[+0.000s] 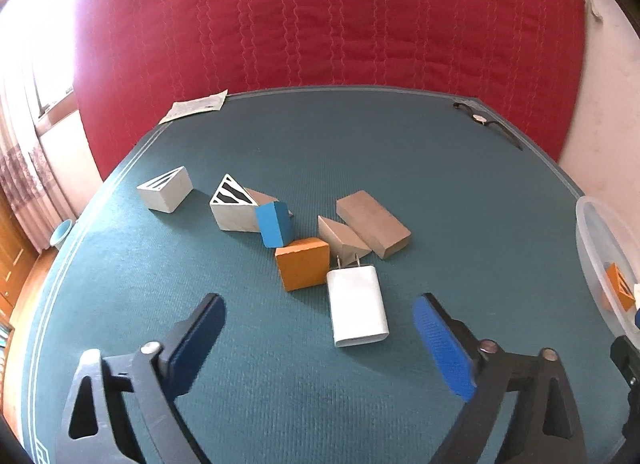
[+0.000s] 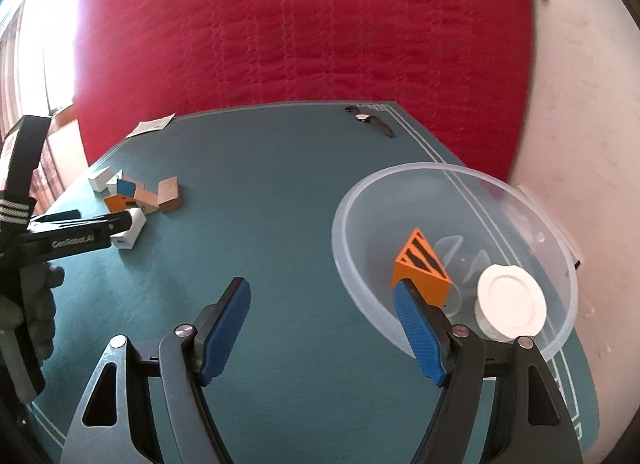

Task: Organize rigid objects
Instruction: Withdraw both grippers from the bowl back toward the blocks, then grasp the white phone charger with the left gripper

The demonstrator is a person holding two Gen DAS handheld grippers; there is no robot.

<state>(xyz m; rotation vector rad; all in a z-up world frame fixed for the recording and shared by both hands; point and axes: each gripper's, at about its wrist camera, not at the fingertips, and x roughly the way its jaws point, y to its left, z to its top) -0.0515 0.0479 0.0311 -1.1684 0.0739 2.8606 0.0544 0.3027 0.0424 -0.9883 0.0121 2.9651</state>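
- Blocks first, at your far left in the left wrist view: a white wedge (image 1: pixel 166 194) stands apart, then a zebra-striped wedge (image 1: pixel 234 206) touching a blue block (image 1: pixel 275 227), with an orange block (image 1: pixel 303 267) just in front.
- Your left gripper (image 1: pixel 320 316) hangs with jaws spread wide and nothing between them; the white USB charger (image 1: pixel 357 307) lies flat on the teal mat (image 1: pixel 280 404), roughly midway between the pads.
- The charger's long axis runs almost straight away from you, prongs at the far end pointing toward the tan wedge (image 1: pixel 344 239) and tan brick (image 1: pixel 373 223), nearly touching the wedge.
- Judging by this, you are lining up a pick on the charger. Next you need to lower, then close across its short width.
- Your right gripper (image 2: pixel 320 304) is equally wide open and holds nothing, its right finger overlapping the rim of the clear bowl (image 2: pixel 360 192).
- That bowl already holds an orange striped wedge (image 2: pixel 420 270) and a white round lid (image 2: pixel 510 300), so it looks like the drop-off.
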